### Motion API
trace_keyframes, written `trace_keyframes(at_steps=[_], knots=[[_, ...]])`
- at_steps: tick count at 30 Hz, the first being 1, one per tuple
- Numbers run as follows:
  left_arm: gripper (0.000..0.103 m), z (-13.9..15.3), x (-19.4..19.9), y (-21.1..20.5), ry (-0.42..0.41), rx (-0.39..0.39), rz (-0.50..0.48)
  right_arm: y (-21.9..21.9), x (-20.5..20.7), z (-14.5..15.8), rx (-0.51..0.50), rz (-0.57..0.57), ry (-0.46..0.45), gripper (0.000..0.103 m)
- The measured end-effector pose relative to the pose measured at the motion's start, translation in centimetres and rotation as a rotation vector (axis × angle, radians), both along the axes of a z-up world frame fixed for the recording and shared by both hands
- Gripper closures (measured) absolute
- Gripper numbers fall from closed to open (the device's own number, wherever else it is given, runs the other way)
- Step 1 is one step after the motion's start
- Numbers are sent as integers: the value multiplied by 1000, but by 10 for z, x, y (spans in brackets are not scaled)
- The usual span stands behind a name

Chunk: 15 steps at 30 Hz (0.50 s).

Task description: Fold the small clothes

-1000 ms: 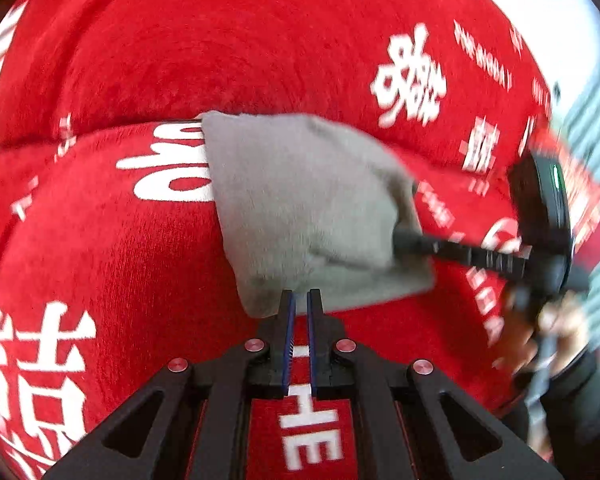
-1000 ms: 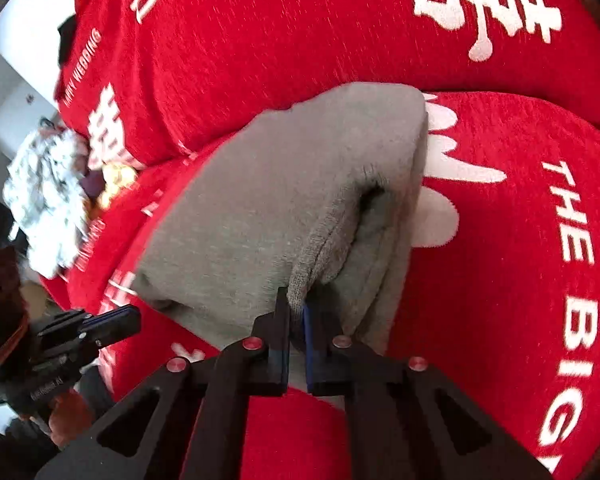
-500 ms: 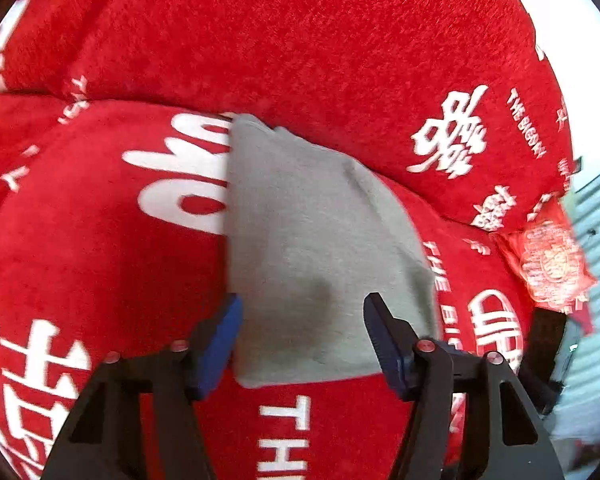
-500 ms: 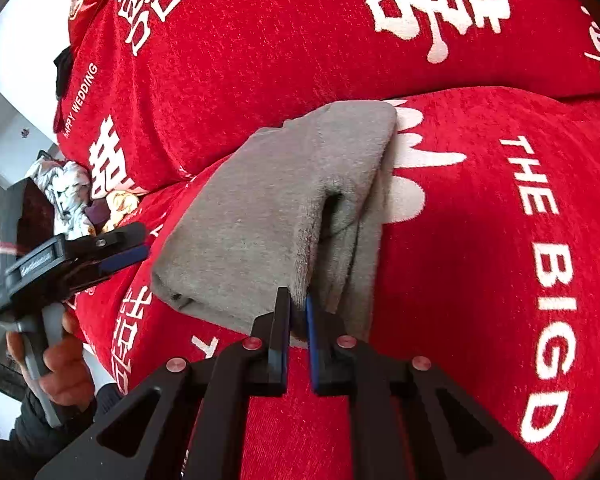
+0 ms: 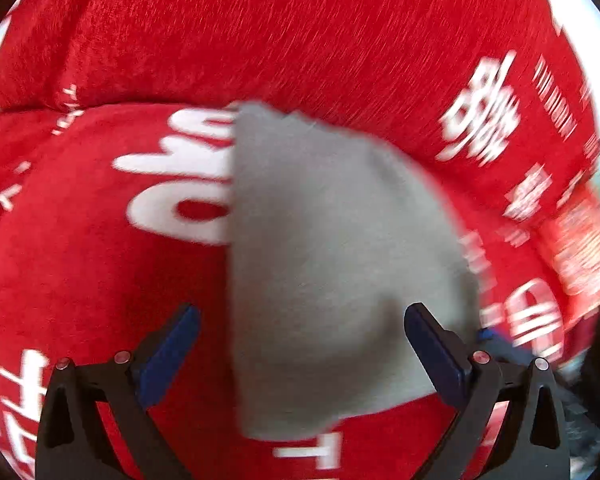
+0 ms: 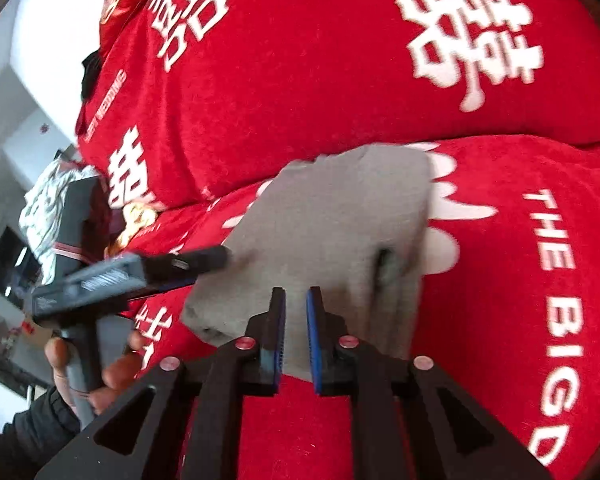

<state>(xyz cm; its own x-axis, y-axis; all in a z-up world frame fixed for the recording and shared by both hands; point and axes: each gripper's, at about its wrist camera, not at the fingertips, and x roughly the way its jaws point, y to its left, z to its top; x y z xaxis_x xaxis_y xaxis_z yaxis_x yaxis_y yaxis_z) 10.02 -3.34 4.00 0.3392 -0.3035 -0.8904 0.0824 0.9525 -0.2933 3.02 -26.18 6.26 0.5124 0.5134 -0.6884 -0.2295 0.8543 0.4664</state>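
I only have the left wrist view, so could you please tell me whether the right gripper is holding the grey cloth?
Observer: No. The right gripper has its jaws opening, with a narrow gap, and the pads do not press on the grey cloth that lies beyond them.
Operator: Thank you. Is the fold tidy on that side?
Observer: Not quite. In the right wrist view the layers gape in a dark pocket near the cloth's right edge.
Operator: And how does my left gripper look from there?
Observer: The left gripper, its jaws opening, has its tip at the cloth's left edge, and a hand grips its handle.
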Motion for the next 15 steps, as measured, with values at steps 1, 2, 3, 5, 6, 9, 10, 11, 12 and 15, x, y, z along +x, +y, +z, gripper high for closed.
trace_keyframes(at_steps=[1, 2, 3, 5, 6, 9, 10, 11, 12, 15], knots=[[1, -8, -1, -5, 9, 44, -21, 3, 2, -6, -23, 5, 17, 71], [1, -13, -3, -8, 12, 56, -40, 4, 6, -17, -66, 2, 54, 55], [1, -14, -4, -9, 11, 48, -44, 4, 8, -24, -87, 0, 85, 55], [1, -6, -4, -12, -14, 45, -42, -1, 7, -27, -81, 2, 99, 55], [1, -1, -2, -14, -41, 52, -41, -3, 5, -19, -76, -5, 75, 55], [1, 15, 8, -26, -112, 94, -57, -6, 7, 13, -82, -17, -54, 47], [1, 18, 17, -32, -120, 106, -65, -7, 12, 20, -76, -15, -82, 43], [1, 17, 23, -38, -121, 117, -68, -6, 23, 24, -56, 0, -92, 38], [1, 15, 30, -44, -119, 125, -70, -4, 31, 22, -38, 19, -83, 38], [1, 0, 49, -46, -80, 147, -67, 2, 72, -7, -33, 50, 28, 38]])
